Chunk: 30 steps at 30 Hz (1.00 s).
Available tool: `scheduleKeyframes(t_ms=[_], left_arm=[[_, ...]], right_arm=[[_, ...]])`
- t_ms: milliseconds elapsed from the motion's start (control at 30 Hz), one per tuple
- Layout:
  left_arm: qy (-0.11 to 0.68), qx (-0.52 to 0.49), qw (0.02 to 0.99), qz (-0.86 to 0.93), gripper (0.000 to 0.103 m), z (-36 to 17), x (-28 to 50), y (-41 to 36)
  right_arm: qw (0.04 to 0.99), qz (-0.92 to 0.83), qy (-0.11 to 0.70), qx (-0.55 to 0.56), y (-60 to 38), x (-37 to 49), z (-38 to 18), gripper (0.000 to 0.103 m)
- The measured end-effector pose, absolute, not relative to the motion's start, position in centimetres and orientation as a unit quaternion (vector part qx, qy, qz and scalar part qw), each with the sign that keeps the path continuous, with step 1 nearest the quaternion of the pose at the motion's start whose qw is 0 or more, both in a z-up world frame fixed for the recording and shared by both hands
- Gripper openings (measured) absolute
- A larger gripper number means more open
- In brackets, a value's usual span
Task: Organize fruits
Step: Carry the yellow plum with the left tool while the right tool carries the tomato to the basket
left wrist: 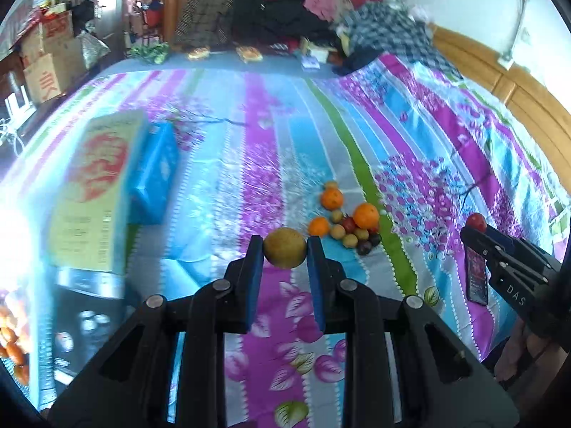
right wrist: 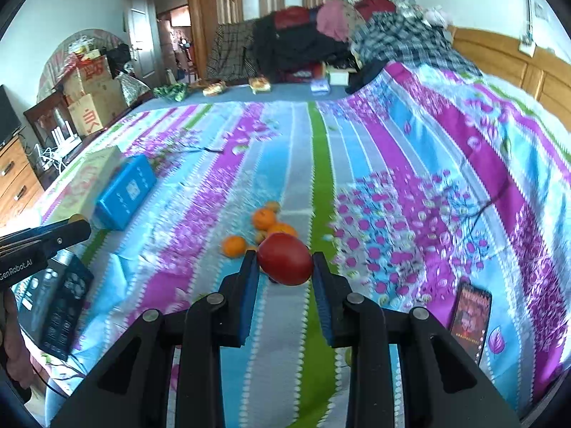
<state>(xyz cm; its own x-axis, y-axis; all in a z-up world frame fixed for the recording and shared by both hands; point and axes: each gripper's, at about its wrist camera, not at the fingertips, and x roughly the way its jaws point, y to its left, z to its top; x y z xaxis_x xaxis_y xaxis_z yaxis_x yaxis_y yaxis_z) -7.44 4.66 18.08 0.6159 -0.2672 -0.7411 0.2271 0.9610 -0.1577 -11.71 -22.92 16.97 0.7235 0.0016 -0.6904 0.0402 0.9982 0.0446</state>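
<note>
My left gripper [left wrist: 285, 248] is shut on a round yellow-green fruit [left wrist: 284, 247], held above the striped bedspread [left wrist: 249, 164]. In the right wrist view my right gripper [right wrist: 285, 264] is shut on a red fruit [right wrist: 284, 258]; the same red fruit [left wrist: 476, 222] shows at the tip of that gripper at the right edge of the left wrist view. On the bedspread beyond lies a pile of fruit [left wrist: 348, 219]: oranges, small yellow fruits and dark plums. That pile [right wrist: 266, 226] sits partly hidden behind the red fruit.
A yellow box [left wrist: 96, 192] and a blue box [left wrist: 153, 174] lie at the left. A dark tray [left wrist: 82, 317] and oranges [left wrist: 14, 342] sit at the lower left. A phone [right wrist: 471, 317] lies at the right. Clothes [right wrist: 339, 32] are heaped at the far end, by a wooden headboard [right wrist: 506, 64].
</note>
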Motion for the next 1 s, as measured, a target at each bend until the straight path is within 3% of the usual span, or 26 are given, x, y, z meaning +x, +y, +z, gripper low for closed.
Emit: scheduleKeyframes(t_ms=[500,1000], left_arm=[[0.360,-0.078,0.929,-0.014,0.025,24.4,-11.1,19.8],[0.357,-0.148,0.915,0.117,0.025,24.8,-14.9,35.6]], right_arm=[[0.937,0.108,0.333,-0.013,-7.3,-10.1,24.8,0.033],[0.900,0.260,0.346,-0.051,13.2,-9.2,26.9,0.033]])
